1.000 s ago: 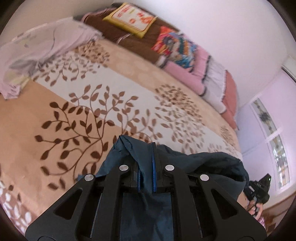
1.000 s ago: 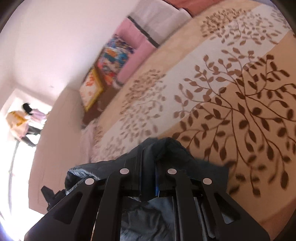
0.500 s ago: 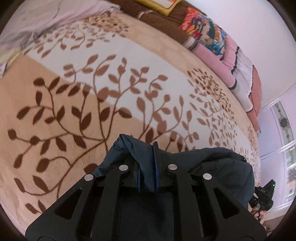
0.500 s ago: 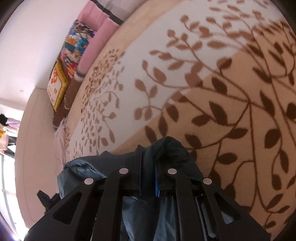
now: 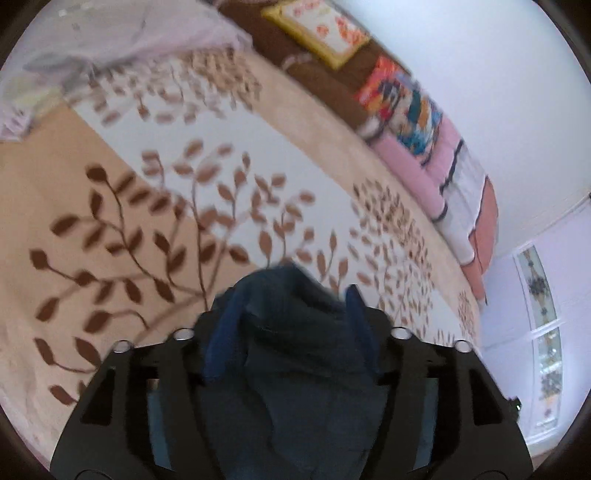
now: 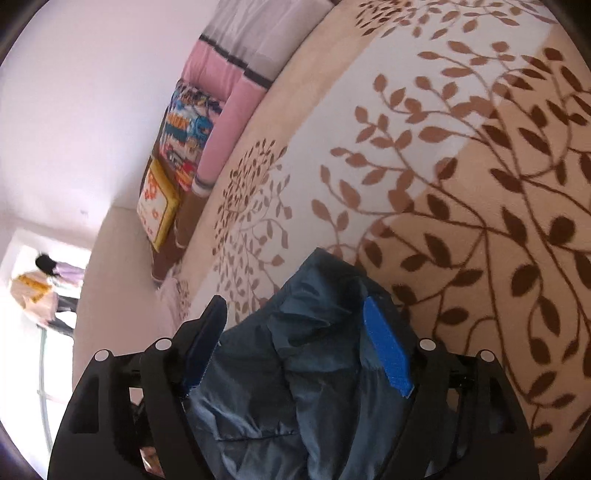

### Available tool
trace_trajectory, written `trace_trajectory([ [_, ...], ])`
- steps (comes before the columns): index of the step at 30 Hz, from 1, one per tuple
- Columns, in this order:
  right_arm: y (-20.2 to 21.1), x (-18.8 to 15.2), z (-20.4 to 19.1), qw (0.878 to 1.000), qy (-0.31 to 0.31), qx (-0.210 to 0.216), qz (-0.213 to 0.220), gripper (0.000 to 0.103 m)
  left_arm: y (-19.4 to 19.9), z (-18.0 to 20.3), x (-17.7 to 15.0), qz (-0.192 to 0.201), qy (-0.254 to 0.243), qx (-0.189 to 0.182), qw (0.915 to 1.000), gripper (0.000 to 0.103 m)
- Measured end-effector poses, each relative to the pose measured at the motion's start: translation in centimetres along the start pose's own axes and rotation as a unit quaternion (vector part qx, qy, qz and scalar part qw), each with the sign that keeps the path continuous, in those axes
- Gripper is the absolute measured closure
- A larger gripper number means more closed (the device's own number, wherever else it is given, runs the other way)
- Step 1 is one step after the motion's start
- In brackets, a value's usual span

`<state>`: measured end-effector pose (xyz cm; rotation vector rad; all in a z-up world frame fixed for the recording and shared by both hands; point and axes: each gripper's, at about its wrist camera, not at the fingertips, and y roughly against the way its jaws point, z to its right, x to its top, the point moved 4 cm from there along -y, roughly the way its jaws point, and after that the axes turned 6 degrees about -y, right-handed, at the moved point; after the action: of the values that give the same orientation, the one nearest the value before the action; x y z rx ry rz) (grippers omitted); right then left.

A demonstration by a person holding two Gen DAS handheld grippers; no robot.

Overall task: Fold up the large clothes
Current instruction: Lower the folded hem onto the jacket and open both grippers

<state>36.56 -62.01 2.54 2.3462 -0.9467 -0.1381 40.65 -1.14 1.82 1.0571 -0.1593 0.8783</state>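
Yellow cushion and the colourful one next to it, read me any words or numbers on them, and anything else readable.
Yellow cushion: red-orange print, too blurred to read.
Colourful cushion: busy print, no letters I can make out.
Dark blue garment: no label or text in sight.
Nothing else carries readable text.

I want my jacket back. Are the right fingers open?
Opening: the right fingers stand apart from the jacket between them.

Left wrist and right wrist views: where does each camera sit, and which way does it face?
Left wrist: rides the left gripper, facing down along its opening fingers, over the dark blue padded garment onto the beige leaf-patterned bedspread.
Right wrist: rides the right gripper, jaws opening likewise, garment between them.
Shared: garment, bedspread, yellow-edged cushion.
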Motion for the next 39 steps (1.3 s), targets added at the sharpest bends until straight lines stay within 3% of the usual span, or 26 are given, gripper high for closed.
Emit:
trace_trajectory([
  [3, 0.8, -1.6, -0.8, 0.999, 0.035, -0.016, -0.004, 0.03, 1.5, 0.6, -0.2, 0.008, -0.021, -0.005, 0.9997, 0.04],
  [5, 0.3, -3.1, -1.5, 0.997, 0.071, -0.03, -0.019, 0.044, 2.0, 2.0, -1.0, -0.004, -0.063, -0.015, 0.9979, 0.04],
  [7, -0.5, -4.9, -1.8, 0.993, 0.102, -0.042, -0.045, 0.062, 2.1, 4.0, -2.7, -0.022, -0.136, -0.013, 0.9904, 0.05],
  [9, -1.8, -6.9, -1.9, 0.989, 0.122, -0.043, -0.078, 0.073, 1.4, 5.5, -4.7, -0.049, -0.193, 0.002, 0.9799, 0.07],
  [11, -2.8, -7.8, -1.5, 0.985, 0.131, -0.061, -0.093, 0.077, 0.1, 6.0, -6.6, -0.083, -0.221, 0.014, 0.9715, 0.081],
  [14, -4.0, -8.1, 0.3, 0.982, 0.123, -0.107, -0.099, 0.081, -1.8, 5.5, -8.7, -0.124, -0.238, 0.051, 0.9621, 0.085],
  [15, -4.1, -8.1, 0.9, 0.981, 0.121, -0.116, -0.099, 0.088, -2.5, 5.1, -9.1, -0.133, -0.239, 0.062, 0.9599, 0.085],
  [16, -4.3, -7.9, 1.6, 0.98, 0.116, -0.13, -0.099, 0.098, -2.7, 4.9, -9.3, -0.135, -0.238, 0.064, 0.9597, 0.085],
  [18, -4.5, -7.7, 2.7, 0.979, 0.109, -0.141, -0.101, 0.103, -3.1, 4.3, -9.2, -0.14, -0.228, 0.071, 0.9608, 0.084],
  [22, -4.7, -7.5, 3.8, 0.979, 0.1, -0.147, -0.103, 0.103, -3.7, 3.9, -9.2, -0.143, -0.222, 0.089, 0.9603, 0.09],
  [26, -3.7, -8.0, 3.2, 0.979, 0.098, -0.151, -0.093, 0.103, -1.8, 4.1, -9.1, -0.125, -0.193, 0.075, 0.9702, 0.088],
  [29, -1.5, -8.8, 2.0, 0.978, 0.12, -0.147, -0.084, 0.099, 0.9, 4.1, -9.3, -0.113, -0.184, 0.054, 0.9751, 0.072],
  [31, 0.5, -9.7, 1.5, 0.98, 0.126, -0.13, -0.08, 0.099, 3.1, 3.9, -9.7, -0.102, -0.181, 0.048, 0.9771, 0.053],
  [35, 4.9, -12.5, 1.4, 0.98, 0.144, -0.121, -0.067, 0.097, 7.6, 3.1, -11.3, -0.09, -0.172, 0.031, 0.9805, 0.049],
  [39, 9.2, -16.4, 2.9, 0.982, 0.142, -0.114, -0.056, 0.077, 12.3, 1.0, -13.8, -0.084, -0.151, 0.028, 0.9846, 0.042],
])
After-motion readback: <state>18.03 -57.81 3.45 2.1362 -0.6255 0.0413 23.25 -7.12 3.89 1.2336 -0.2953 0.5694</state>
